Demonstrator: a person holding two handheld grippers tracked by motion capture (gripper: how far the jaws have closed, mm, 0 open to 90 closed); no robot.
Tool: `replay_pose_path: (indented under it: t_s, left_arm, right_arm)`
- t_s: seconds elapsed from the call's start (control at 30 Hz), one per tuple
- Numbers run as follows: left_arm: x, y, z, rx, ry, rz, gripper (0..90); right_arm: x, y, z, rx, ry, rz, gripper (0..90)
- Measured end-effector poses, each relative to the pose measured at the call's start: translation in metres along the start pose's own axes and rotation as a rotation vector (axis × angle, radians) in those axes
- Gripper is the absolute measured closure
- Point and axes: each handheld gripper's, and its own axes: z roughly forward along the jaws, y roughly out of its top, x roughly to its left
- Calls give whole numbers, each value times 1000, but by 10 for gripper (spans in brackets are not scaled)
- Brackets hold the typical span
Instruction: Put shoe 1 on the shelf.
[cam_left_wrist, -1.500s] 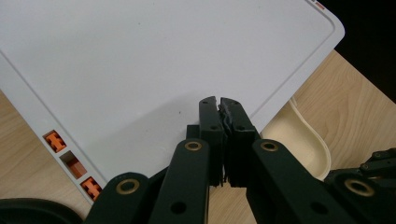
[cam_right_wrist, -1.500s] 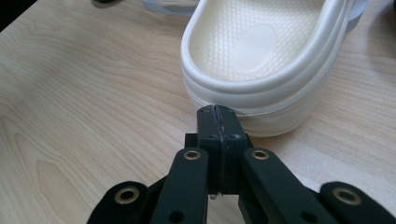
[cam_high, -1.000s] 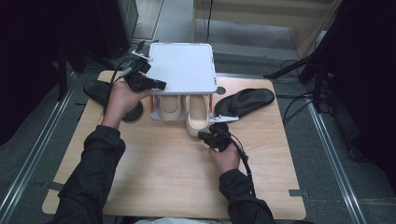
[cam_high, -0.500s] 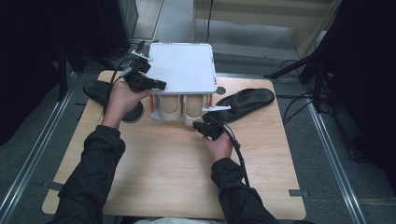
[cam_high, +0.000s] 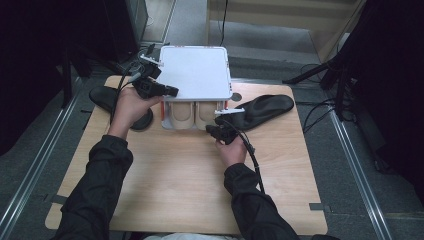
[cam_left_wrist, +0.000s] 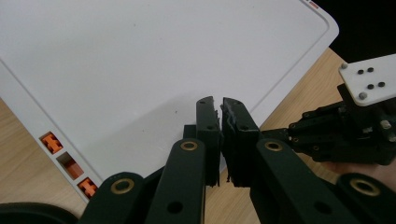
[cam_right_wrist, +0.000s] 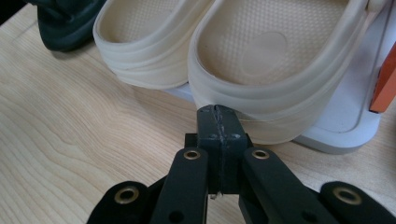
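A white shoe rack (cam_high: 197, 72) stands at the back of the wooden table (cam_high: 175, 190), with two cream shoes (cam_high: 181, 114) (cam_high: 204, 114) under its flat top (cam_left_wrist: 140, 56). My left gripper (cam_high: 170, 91) lies over the top's front left corner. Its jaws (cam_left_wrist: 220, 100) have just been opening, stand a narrow slit apart and hold nothing. My right gripper (cam_high: 215, 130) is shut and empty. Its tip (cam_right_wrist: 217, 109) touches the heel of the right cream shoe (cam_right_wrist: 275, 51), with the left cream shoe (cam_right_wrist: 140, 42) beside it.
A black shoe (cam_high: 265, 109) lies right of the rack. Two more black shoes (cam_high: 105, 97) (cam_high: 142, 120) lie to its left. Orange clips (cam_left_wrist: 51, 142) mark the rack's edge. The other gripper (cam_left_wrist: 345, 130) shows at the right of the left gripper view.
My right gripper has moved left and forward to the right cream shoe's heel. That shoe stuck out before and now sits further under the rack. The left hand has stayed put.
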Motion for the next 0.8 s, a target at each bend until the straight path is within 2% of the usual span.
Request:
replay_pose_path:
  t_s: [0.1,0.23,0.27,0.4,0.53,0.6,0.67,0.73,0.8]
  left_arm:
    - [0,0,-3,9,6,1,817]
    - [2,-3,-8,18,-17,-11,747]
    - [3,-4,-11,19,-14,-24,717]
    - [1,-6,-17,20,4,-25,617]
    - [0,-11,-22,28,11,-22,519]
    - [-1,-13,-27,21,21,-18,499]
    - [0,-15,-32,25,-3,-43,501]
    - [1,-17,-37,12,7,-45,495]
    - [2,-20,-41,8,11,-46,492]
  right_arm:
    - [3,-3,-4,2,16,14,900]
    - [5,-10,-17,-10,38,-18,891]
    - [6,-11,-20,-13,48,-19,886]
    - [9,-16,-36,-20,69,-36,886]
    - [14,-21,-50,-30,103,-63,784]
    - [15,-24,-57,-36,101,-89,721]
    - [15,-28,-64,-57,84,-124,701]
    - [14,-32,-68,-87,99,-156,677]
    - [13,-36,-73,-97,92,-171,652]
